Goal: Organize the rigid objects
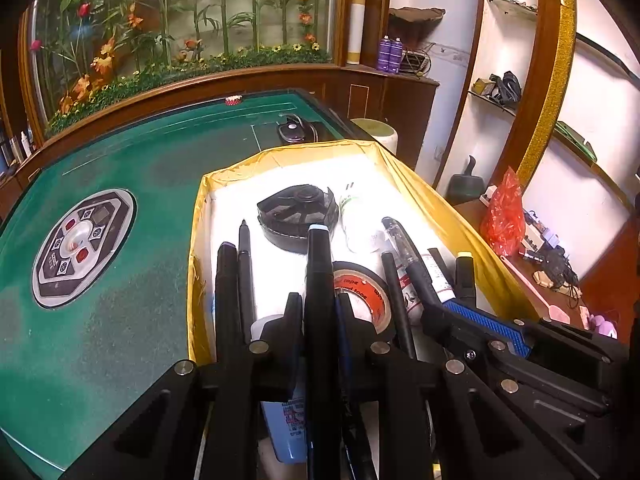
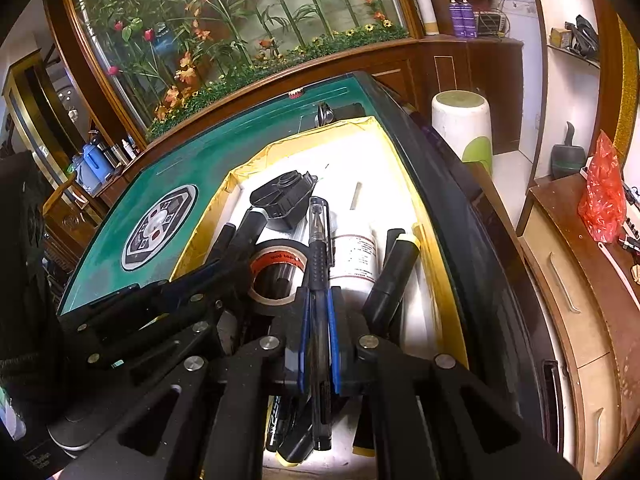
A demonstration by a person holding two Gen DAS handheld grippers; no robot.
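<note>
Left wrist view: the left gripper [image 1: 320, 304] pinches a black marker [image 1: 319, 264] mid-barrel, over the near end of the yellow-lined tray [image 1: 424, 184] at the table's right edge. A tape roll [image 1: 362, 290] lies just beside it. Right wrist view: the right gripper [image 2: 319, 300] is pressed onto a clear pen [image 2: 319, 240] at its ribbed grip, above the same tray. Judged: both are light, stiff and smooth, best held mid-barrel.

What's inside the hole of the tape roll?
In the right wrist view, a dark pen-like thing shows through the tape roll hole, over the tray's white floor. The left tool hides the rest.
</note>
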